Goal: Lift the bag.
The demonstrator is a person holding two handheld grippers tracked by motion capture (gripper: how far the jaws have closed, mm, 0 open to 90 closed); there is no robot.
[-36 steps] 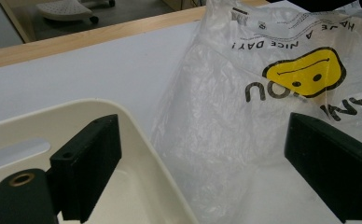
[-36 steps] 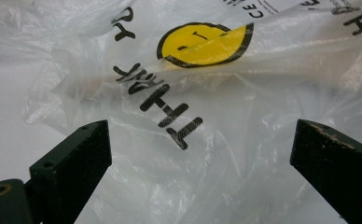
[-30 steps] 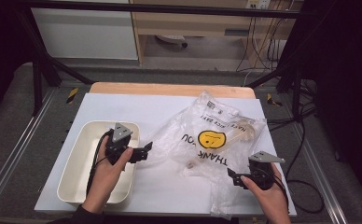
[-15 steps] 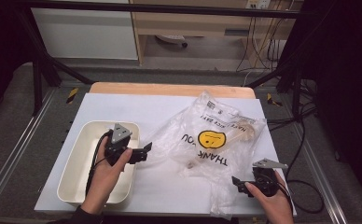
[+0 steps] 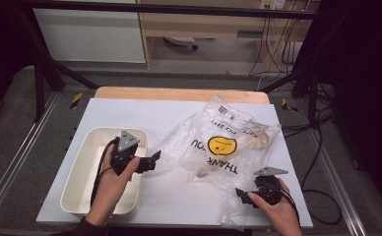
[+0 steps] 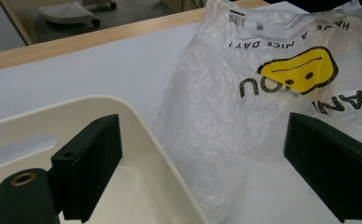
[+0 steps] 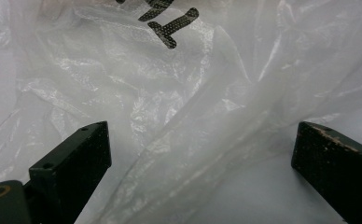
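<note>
One clear plastic bag (image 5: pixel 218 147), printed with a yellow smiley face and black lettering, is being shown lying crumpled on the white table (image 5: pixel 130 115). Its long axis is being laid diagonally, from the far right of the table toward the near edge by the person's right hand; the lettering is being read upside down from the person's side. Pale objects are being seen through the film, too blurred to be named.

One cream rectangular tub (image 5: pixel 88 167) is being kept at the left, its long side running away from the person, just beside the bag.

Two grippers are being held. The left gripper (image 5: pixel 152 161) is being poised over the tub's right rim, aimed at the bag, its jaws spread wide with nothing between them. The right gripper (image 5: pixel 242 195) is being held at the bag's near corner, jaws likewise parted, with loose film lying between them but not being pinched.
</note>
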